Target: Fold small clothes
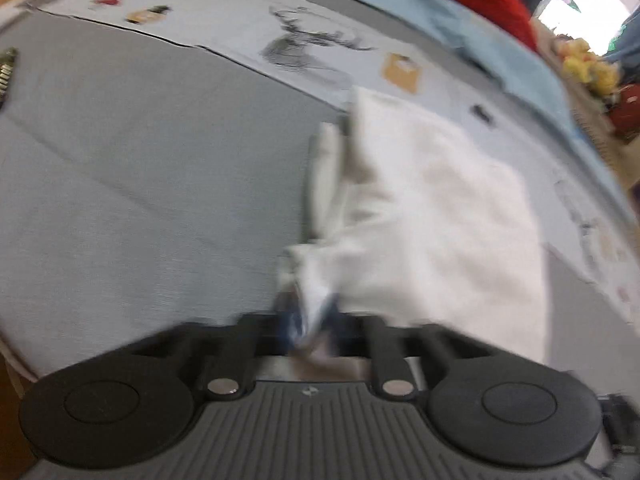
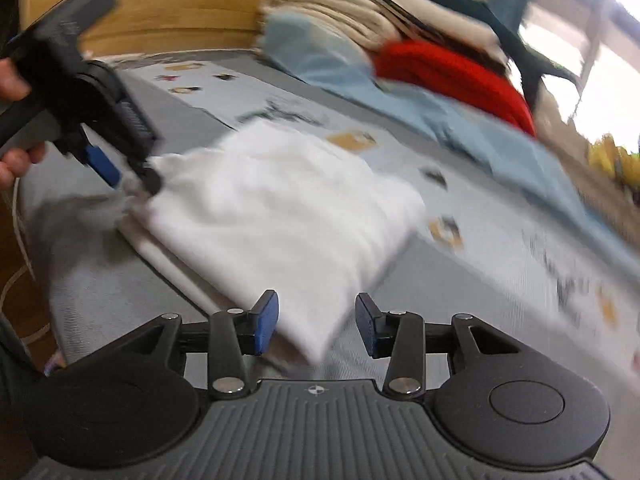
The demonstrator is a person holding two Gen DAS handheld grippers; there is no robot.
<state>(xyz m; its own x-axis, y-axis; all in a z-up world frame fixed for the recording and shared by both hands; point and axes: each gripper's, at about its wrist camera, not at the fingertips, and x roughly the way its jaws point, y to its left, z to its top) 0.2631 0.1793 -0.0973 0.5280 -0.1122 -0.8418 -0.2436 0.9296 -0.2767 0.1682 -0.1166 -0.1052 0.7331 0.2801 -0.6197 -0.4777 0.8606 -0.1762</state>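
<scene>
Garment (image 2: 280, 208) edge in left gripper (image 1: 310, 322) fingers; grey mat (image 1: 140, 200) around.

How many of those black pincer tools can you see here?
2. The left gripper is at the white garment's far-left corner, pinching it. The right gripper sits at the near corner, jaws apart around that corner without pressing it. None seem hidden.
</scene>
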